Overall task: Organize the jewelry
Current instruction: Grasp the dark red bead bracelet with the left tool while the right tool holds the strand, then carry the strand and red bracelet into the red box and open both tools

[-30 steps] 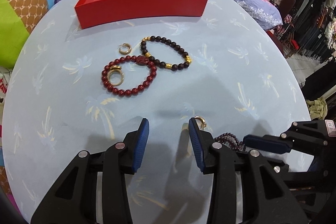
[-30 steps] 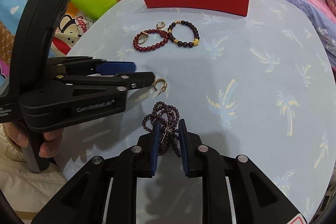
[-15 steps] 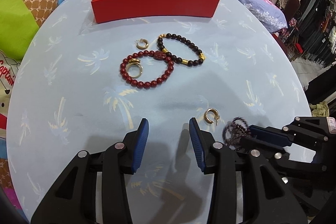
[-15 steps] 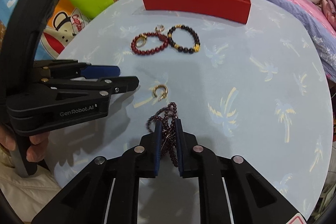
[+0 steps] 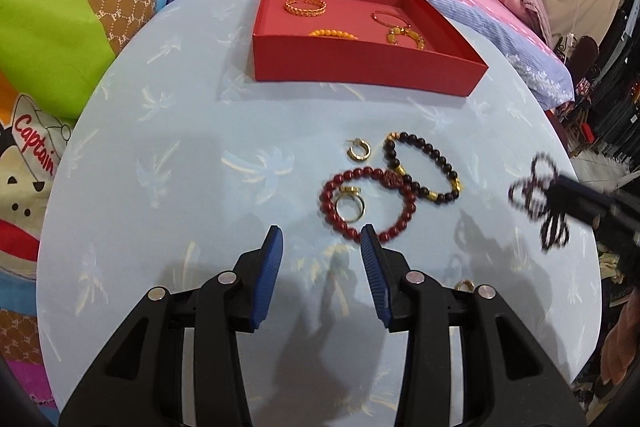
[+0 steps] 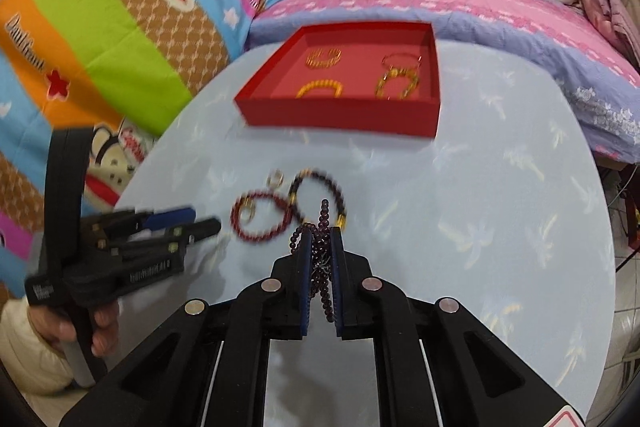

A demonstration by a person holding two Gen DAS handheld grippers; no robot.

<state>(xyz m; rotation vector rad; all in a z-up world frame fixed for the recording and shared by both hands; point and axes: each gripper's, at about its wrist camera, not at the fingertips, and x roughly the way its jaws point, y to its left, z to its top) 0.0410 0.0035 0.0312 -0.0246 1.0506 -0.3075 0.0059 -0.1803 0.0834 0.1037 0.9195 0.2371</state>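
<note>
My right gripper (image 6: 320, 239) is shut on a dark purple bead necklace (image 6: 320, 223) and holds it above the table; it shows blurred in the left wrist view (image 5: 538, 201). My left gripper (image 5: 322, 241) is open and empty, just short of a red bead bracelet (image 5: 394, 227) with a gold ring (image 5: 350, 207) inside it. A black bead bracelet (image 5: 436, 157) and a gold hoop earring (image 5: 359, 151) lie beside them. Another gold earring (image 5: 464, 285) lies by my left gripper's right finger. The red tray (image 5: 360, 63) at the back holds several gold pieces.
The round table (image 5: 160, 155) has a light blue palm-print cloth. Colourful cushions (image 6: 100, 27) lie to the left and a pink and blue bedspread (image 6: 500, 7) behind the tray. The table's right edge drops to the floor.
My right gripper has lifted the purple necklace off the table and carried it forward toward the bracelets. My left gripper has moved forward, closer to the red bracelet.
</note>
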